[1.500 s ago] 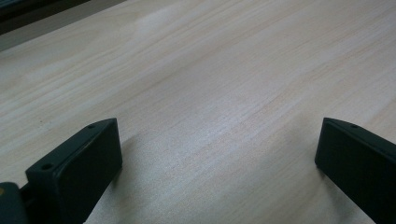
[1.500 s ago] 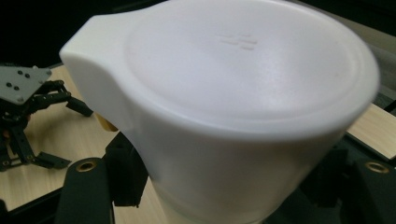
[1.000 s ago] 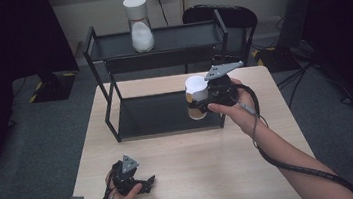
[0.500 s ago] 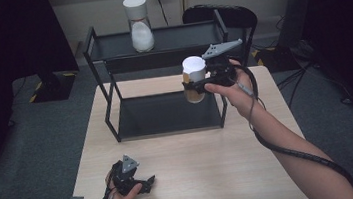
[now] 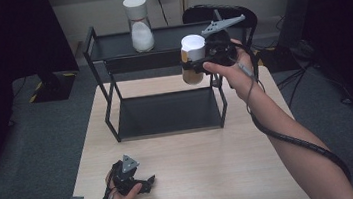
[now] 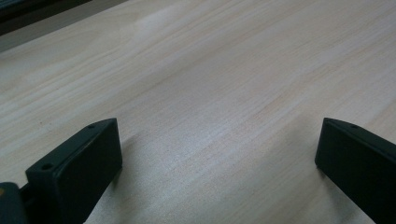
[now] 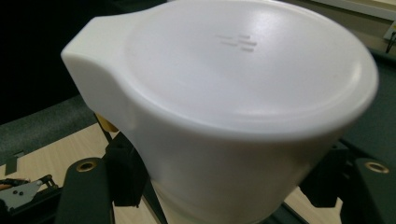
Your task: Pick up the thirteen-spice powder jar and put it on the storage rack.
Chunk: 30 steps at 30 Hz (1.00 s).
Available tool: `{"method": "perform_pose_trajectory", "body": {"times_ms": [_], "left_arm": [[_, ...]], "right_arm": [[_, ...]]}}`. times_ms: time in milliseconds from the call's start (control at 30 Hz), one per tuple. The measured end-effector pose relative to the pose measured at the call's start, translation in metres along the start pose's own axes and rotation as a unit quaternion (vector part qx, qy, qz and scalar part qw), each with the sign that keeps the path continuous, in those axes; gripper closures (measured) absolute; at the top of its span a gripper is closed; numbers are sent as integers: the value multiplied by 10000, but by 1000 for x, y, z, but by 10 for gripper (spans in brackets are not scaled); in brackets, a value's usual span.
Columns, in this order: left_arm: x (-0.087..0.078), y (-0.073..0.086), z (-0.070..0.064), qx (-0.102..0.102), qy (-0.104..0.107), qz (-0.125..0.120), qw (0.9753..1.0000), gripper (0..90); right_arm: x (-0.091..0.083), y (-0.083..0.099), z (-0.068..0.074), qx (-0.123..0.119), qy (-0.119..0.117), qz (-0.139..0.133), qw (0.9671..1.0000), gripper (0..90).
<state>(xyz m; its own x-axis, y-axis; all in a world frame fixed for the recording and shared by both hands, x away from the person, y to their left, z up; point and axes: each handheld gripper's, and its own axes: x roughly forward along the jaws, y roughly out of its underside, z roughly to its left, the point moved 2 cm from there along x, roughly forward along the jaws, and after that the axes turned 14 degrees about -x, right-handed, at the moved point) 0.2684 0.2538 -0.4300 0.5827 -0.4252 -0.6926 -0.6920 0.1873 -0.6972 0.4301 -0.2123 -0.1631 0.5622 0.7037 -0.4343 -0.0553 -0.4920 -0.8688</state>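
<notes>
While the left gripper [image 5: 146,182] rests with jaws wide apart on the smooth wooden table [image 5: 223,174], the right gripper [image 5: 200,66] squeezes a round jar [image 5: 192,60] with a shiny white lid, high beside the black metal shelf [image 5: 162,76].

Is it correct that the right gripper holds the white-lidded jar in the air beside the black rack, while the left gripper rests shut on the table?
Not quite. The left gripper rests on the table open, as the left gripper view shows. The right gripper does hold the white-lidded jar up beside the black rack.
</notes>
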Motion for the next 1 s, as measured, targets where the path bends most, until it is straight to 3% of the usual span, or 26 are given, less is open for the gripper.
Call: {"method": "perform_pose_trajectory", "body": {"times_ms": [300, 1000], "left_arm": [[0, 0, 0, -2, -1, -2, 10000, 0], [0, 0, 0, 7, 0, 4, 10000, 0]], "right_arm": [[-4, -22, -3, -88, 157, -4, 9998, 305], [-6, -72, -6, -136, 225, -87, 9996, 305]]}}
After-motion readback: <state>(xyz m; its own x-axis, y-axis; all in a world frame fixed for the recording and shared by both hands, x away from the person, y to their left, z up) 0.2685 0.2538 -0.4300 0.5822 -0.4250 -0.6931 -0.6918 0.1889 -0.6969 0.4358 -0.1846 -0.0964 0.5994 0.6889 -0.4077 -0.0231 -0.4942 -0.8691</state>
